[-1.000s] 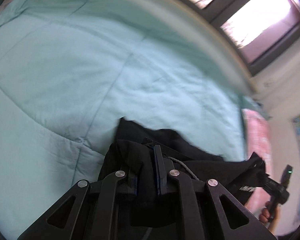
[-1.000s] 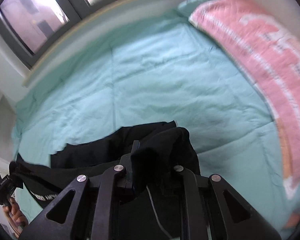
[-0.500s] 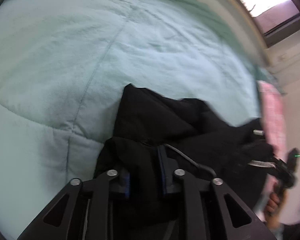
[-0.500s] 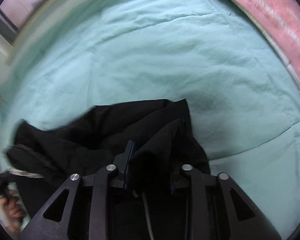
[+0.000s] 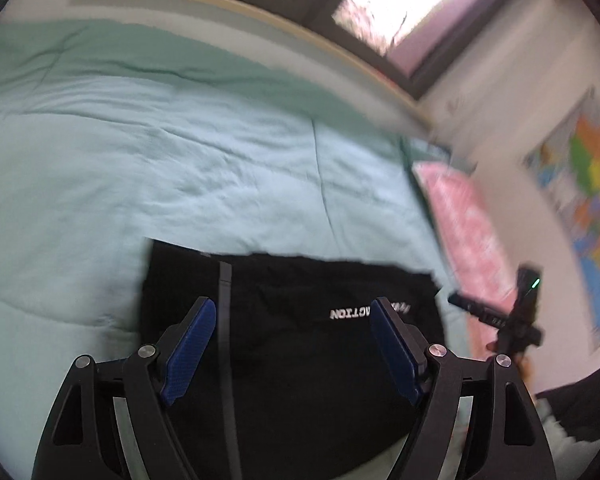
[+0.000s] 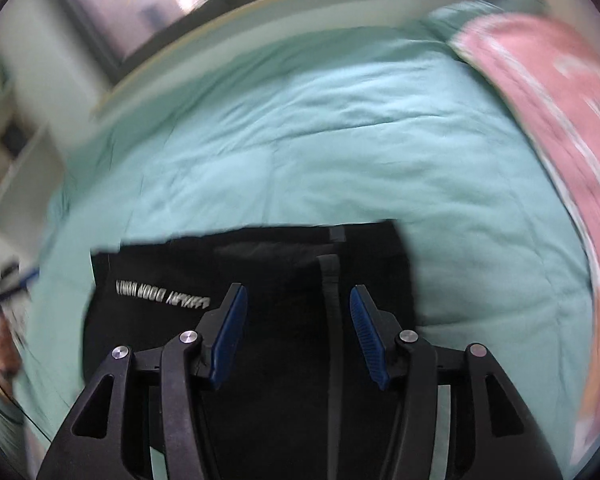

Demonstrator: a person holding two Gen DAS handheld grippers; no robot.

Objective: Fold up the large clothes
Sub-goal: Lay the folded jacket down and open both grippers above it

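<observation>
A black garment with white lettering lies flat on the teal bed cover, its far edge straight; it also shows in the right wrist view. My left gripper is open and empty, raised above the garment's left part. My right gripper is open and empty above the garment's right part. The right gripper also shows at the right in the left wrist view. A dark strap hangs between the right fingers.
The teal bed cover spreads beyond the garment. A pink patterned pillow lies at the right end, also in the left wrist view. A window sill and windows run along the far side. A coloured map hangs on the wall.
Both grippers let go of the black garment and opened. The garment now lies spread flat on the bed, and both grippers have lifted back from it.
</observation>
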